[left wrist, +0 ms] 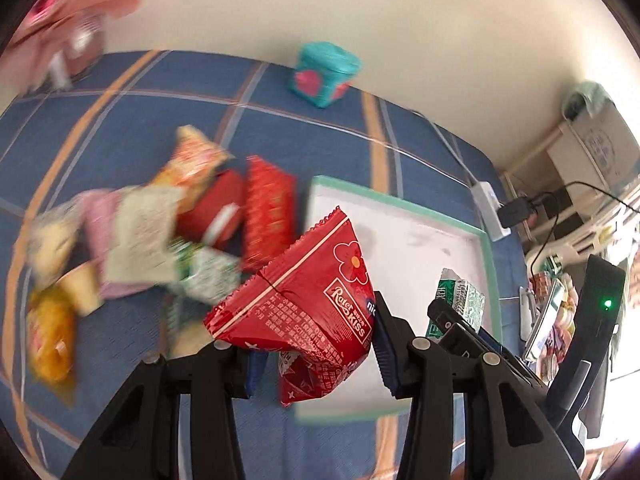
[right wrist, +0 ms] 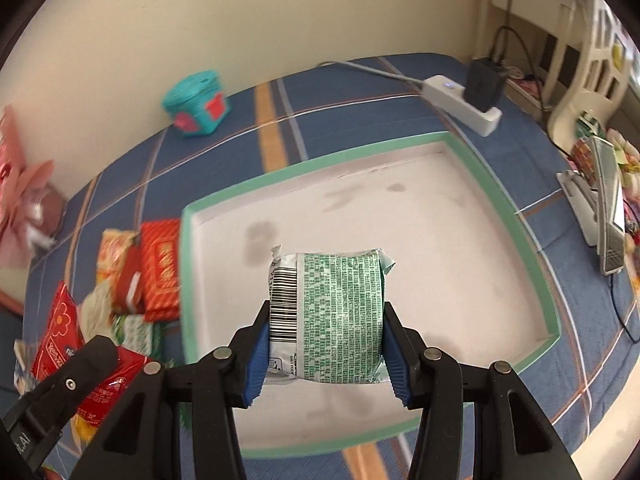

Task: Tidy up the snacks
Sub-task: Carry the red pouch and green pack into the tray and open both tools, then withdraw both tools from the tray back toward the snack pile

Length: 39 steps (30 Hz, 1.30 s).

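My left gripper (left wrist: 316, 350) is shut on a red snack packet (left wrist: 304, 308) with a flower print, held above the blue checked cloth at the left edge of the white tray (left wrist: 424, 240). In the right wrist view that red packet (right wrist: 60, 332) shows at lower left. My right gripper (right wrist: 326, 354) is shut on a green and white snack packet (right wrist: 332, 316), barcode side up, over the white tray (right wrist: 440, 216) with its green rim. From the left wrist view the green packet (left wrist: 460, 300) hangs over the tray's right side. A heap of loose snack packets (left wrist: 160, 224) lies left of the tray.
A teal box with pink patches (right wrist: 196, 104) stands at the back by the wall. A white power strip with a black plug (right wrist: 464, 100) lies behind the tray. A pink bow ornament (left wrist: 68, 12) sits at the far left. Clutter and a chair fill the right side.
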Available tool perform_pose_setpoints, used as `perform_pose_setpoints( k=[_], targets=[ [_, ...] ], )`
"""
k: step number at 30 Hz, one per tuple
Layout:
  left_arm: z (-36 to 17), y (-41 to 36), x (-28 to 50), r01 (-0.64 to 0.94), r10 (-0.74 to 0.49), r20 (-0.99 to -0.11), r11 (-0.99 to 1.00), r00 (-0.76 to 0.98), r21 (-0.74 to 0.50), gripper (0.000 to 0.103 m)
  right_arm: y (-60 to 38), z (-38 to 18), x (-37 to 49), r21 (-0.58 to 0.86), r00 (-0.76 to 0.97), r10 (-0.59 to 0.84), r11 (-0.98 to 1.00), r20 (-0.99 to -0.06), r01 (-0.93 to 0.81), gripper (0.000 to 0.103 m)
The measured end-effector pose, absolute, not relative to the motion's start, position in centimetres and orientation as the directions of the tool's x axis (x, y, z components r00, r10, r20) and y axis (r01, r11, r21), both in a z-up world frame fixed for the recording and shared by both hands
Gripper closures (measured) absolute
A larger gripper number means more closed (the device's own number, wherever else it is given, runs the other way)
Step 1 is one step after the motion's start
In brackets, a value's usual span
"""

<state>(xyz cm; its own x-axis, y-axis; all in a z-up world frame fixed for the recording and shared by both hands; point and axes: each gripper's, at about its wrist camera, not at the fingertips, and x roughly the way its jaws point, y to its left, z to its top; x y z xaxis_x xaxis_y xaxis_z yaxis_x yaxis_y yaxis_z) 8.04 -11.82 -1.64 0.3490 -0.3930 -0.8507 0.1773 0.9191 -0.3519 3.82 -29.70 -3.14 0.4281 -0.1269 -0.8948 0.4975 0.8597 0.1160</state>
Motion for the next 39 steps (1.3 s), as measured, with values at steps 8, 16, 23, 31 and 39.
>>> perform_pose_setpoints(
  k=[8, 16, 23, 31, 39],
  targets=[
    [-3.5, -18.0, 11.7, 0.283, -0.410, -0.852, 0.902, 0.327, -0.325, 0.055, -35.1, -4.6, 6.1, 0.075, 0.413, -0.225, 0.799, -0.882, 0.597, 0.050],
    [-5.9, -20.5, 14.4, 0.306, -0.432, -0.850, 0.888, 0.303, -0.342, 0.055, -37.4, -7.2, 8.1, 0.040, 0.380, -0.258, 0.781, -0.889, 0.624, 0.050],
    [-7.3, -20.9, 15.1, 0.300, -0.420, -0.858, 0.893, 0.295, -0.334, 0.055, -38.0, -8.5, 9.2, 0.030, 0.361, -0.252, 0.783, -0.898, 0.621, 0.050],
    [-6.7, -20.9, 14.8, 0.302, -0.414, -0.858, 0.896, 0.304, -0.326, 0.038, -37.9, -8.5, 9.2, 0.022, 0.349, -0.243, 0.793, -0.905, 0.609, 0.048],
    [-4.3, -19.4, 13.6, 0.299, -0.423, -0.845, 0.894, 0.326, -0.333, 0.022, -36.9, -7.4, 8.4, 0.010, 0.362, -0.250, 0.810, -0.898, 0.586, 0.029]
  ],
)
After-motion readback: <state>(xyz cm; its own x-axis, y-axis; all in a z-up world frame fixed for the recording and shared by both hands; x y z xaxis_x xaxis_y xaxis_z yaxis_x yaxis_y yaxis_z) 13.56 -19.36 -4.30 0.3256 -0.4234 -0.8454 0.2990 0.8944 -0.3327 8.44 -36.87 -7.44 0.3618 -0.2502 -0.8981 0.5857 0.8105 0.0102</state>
